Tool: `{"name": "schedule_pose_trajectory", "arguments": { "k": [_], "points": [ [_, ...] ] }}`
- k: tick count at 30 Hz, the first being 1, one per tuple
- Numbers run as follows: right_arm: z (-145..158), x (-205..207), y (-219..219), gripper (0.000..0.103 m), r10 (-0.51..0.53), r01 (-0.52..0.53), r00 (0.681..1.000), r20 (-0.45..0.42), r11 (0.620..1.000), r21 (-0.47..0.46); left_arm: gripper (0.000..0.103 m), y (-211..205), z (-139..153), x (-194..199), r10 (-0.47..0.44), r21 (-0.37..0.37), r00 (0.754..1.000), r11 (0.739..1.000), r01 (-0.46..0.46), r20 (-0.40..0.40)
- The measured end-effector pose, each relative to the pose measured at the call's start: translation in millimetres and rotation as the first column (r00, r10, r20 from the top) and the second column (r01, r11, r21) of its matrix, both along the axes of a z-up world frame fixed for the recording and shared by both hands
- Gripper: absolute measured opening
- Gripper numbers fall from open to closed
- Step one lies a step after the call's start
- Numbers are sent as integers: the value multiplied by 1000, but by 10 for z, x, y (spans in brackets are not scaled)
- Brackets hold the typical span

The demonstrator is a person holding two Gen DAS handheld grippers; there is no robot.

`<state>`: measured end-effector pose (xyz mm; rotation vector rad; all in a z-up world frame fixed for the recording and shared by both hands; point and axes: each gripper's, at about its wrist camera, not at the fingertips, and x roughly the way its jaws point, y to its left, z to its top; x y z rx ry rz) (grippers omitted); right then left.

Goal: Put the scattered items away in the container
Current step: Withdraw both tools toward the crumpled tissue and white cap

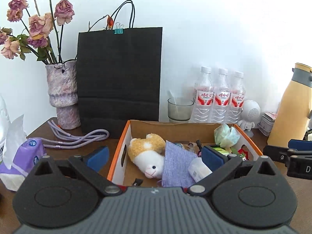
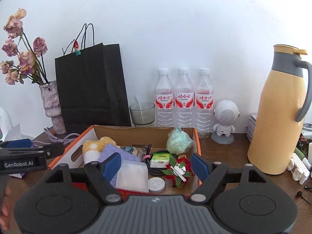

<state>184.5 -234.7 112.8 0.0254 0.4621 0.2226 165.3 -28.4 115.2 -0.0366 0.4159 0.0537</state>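
The bench (image 2: 224, 154) carries a row of tall things along the far wall: the black bag (image 1: 119, 78), the vase (image 1: 63, 95), three bottles (image 2: 183, 99) and the yellow jug (image 2: 276, 117). They stand out of your working space, so they look like fixtures rather than clutter.

The box (image 2: 196, 136) sits mid-bench, open side up and near you, which makes it the natural drop point. It already holds the plush (image 1: 148, 156), a lilac cloth (image 1: 175, 161), a clear tub (image 2: 132, 175), a green wad (image 2: 178, 139), a tissue pack (image 2: 160, 159), a red bow (image 2: 180, 170) and a white disc (image 2: 156, 184). These lie loosely heaped, as dropped things would.

Outside the box, a purple pack (image 1: 25, 156) and a lilac cord (image 1: 78, 138) lie at the left; small white pieces (image 2: 299, 167) lie at the far right.

Your left tool (image 1: 154, 154) is spread fully wide, its right pad over the box and its left pad outside the box's left wall, gripping nothing. Your right tool (image 2: 156, 163) stands fairly wide over the box contents, also empty.
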Motion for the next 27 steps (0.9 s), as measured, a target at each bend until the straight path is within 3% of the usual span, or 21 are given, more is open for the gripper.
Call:
{"name": "schedule_pose_trajectory", "arguments": {
  "k": [4, 6, 10, 13, 15, 18, 22, 25, 27],
  "points": [
    [-200, -807, -107, 79, 7, -7, 999, 46, 1000, -13, 103, -62, -155, -865, -1, 49, 996, 999, -3, 91],
    [-337, -1339, -181, 83, 6, -6, 998, 62, 1000, 1, 103, -85, -307, -1402, -29, 65, 995, 998, 22, 98],
    [-634, -2407, -320, 94, -48, 47, 992, 117, 999, 15, 103, -162, -667, -2355, -160, 15, 986, 987, 160, 39],
    [-811, -2802, -395, 97, -30, 27, 998, 53, 999, 42, 103, -250, -827, -2581, -246, 35, 969, 968, 247, -37],
    [-833, -2788, -394, 98, 12, -12, 1000, 19, 1000, 24, 103, -287, -828, -2509, -256, 46, 966, 965, 257, -25],
    [-779, -2465, -457, 103, -4, 4, 999, 39, 1000, 7, 103, -349, -793, -2093, -308, -6, 951, 951, 308, -39],
    [-744, -1591, -574, 102, -69, 68, 998, -15, 997, -38, 103, -612, -786, -1256, -328, 17, 941, 944, 331, -77],
    [-809, -950, -646, 100, -132, 128, 990, -53, 989, -77, 103, -918, -894, -644, -410, 28, 902, 908, 417, -138],
    [-872, -577, -679, 98, -146, 134, 985, -94, 984, -118, 103, -1096, -1004, -311, -414, 51, 893, 902, 429, -176]
  ]
}}
